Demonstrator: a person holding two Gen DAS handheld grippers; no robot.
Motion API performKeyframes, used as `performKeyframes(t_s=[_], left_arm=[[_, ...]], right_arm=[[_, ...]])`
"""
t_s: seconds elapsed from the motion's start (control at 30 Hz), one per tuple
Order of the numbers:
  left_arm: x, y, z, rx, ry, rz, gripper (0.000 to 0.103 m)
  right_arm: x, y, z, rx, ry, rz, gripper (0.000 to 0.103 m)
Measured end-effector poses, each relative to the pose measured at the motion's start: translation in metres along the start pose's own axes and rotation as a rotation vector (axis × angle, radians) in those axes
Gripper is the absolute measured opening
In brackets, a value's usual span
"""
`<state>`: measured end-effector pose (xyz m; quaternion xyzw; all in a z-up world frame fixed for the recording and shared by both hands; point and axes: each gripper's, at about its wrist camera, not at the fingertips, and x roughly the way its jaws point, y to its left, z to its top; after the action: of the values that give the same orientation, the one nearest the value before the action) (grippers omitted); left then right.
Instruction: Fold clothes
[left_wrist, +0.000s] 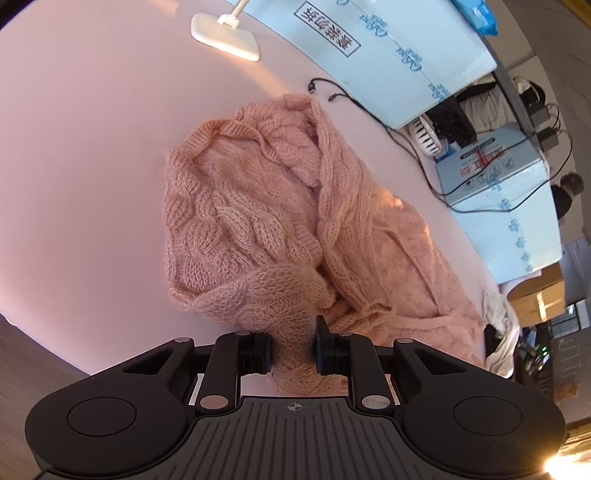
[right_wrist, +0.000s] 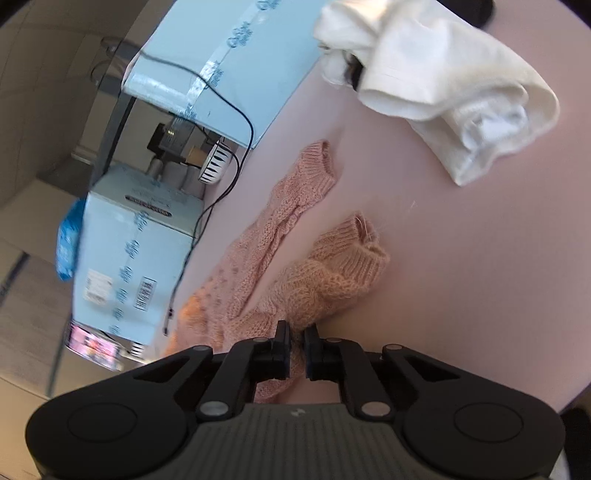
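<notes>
Left wrist view: the left gripper (left_wrist: 293, 345) is clenched on a bunched fold of the pink knit sweater (left_wrist: 258, 206), with fuzzy wool filling the gap between its jaws. The sweater lies crumpled on the pink tabletop (left_wrist: 92, 147), its ribbed neckline turned away from the gripper and its cable-knit front rumpled. A white lamp base (left_wrist: 225, 35) stands on the tabletop beyond the sweater, well apart from it. Pale blue cartons (left_wrist: 399, 62) line the tabletop edge past the sweater, and black cables (left_wrist: 369, 107) run between them and the garment. A white cloth (left_wrist: 500, 332) sits at the tabletop edge, near the sweater's far hem.

Right wrist view: the right gripper (right_wrist: 297, 349) is closed down to a narrow slit, and pink knit shows in that slit and under the jaws; it appears to be pinching the sweater's edge. Two ribbed sleeve cuffs (right_wrist: 364, 251) of the sweater lie ahead of this gripper, apart from each other. A white garment (right_wrist: 454, 92) lies heaped on the tabletop beyond the cuffs, not touching the sweater. A small white fan (right_wrist: 218, 164) sits between the cartons, beside the sweater.
</notes>
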<state>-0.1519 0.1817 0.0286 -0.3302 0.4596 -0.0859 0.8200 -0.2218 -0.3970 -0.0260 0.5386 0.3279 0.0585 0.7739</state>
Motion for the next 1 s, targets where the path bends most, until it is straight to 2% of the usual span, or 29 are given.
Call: performKeyframes(t_s=[0.17, 0.27, 0.67, 1.0], left_arm=[[-0.017, 0.0, 0.005, -0.03, -0.002, -0.07, 0.019], [-0.019, -0.001, 0.009, -0.037, 0.001, -0.076, 0.019], [-0.021, 0.007, 0.017, -0.089, -0.026, -0.094, 0.019], [-0.027, 0.0, 0.031, -0.075, -0.045, -0.122, 0.019]], right_arm=[[-0.021, -0.001, 0.005, 0.072, -0.017, 0.103, 0.007], [-0.024, 0.003, 0.008, 0.09, -0.013, 0.142, 0.007], [-0.02, 0.001, 0.017, 0.155, -0.029, 0.143, 0.007], [-0.012, 0.005, 0.028, 0.201, -0.026, 0.171, 0.007]])
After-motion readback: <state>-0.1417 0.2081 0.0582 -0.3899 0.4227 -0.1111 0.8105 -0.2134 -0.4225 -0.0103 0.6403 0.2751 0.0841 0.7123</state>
